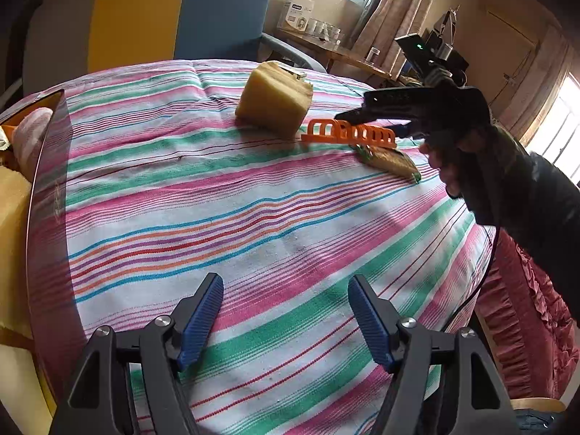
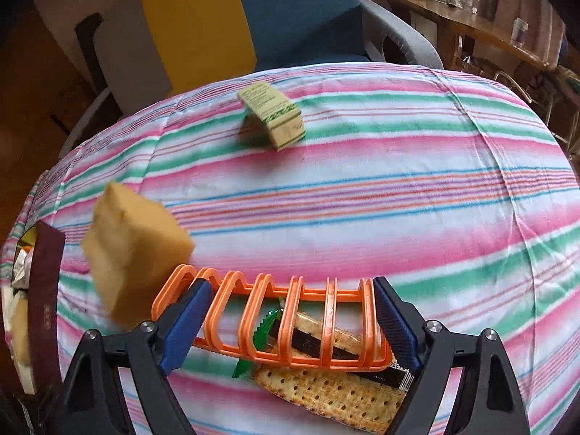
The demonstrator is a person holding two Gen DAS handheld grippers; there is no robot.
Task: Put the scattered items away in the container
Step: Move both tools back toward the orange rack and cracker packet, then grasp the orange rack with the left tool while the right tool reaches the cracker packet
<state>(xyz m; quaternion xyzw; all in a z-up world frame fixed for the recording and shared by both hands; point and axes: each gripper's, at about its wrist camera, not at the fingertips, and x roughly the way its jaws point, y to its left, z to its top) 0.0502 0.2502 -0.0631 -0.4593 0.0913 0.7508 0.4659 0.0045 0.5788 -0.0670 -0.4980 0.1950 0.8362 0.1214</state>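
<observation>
An orange wire rack (image 2: 282, 322) lies tilted over a cracker packet (image 2: 326, 391) on the striped tablecloth (image 2: 362, 199). My right gripper (image 2: 291, 284) straddles the rack, its jaws opening; the blue pads (image 2: 393, 322) sit at the rack's ends without clearly pressing. From the left wrist view the right gripper (image 1: 369, 123) hovers over the rack (image 1: 348, 134) and packet (image 1: 391, 159), beside a yellow sponge (image 1: 273, 103). My left gripper (image 1: 285, 280) is open over bare cloth, nothing between its fingers. The maroon-walled container (image 1: 47, 166) stands at the left edge.
A small green-and-beige box (image 2: 272, 116) lies at the far side of the table. A blue chair (image 2: 301, 14) with grey armrests stands behind it. The container (image 2: 45, 290) holds several items. Red frilled fabric (image 1: 525, 308) hangs past the right table edge.
</observation>
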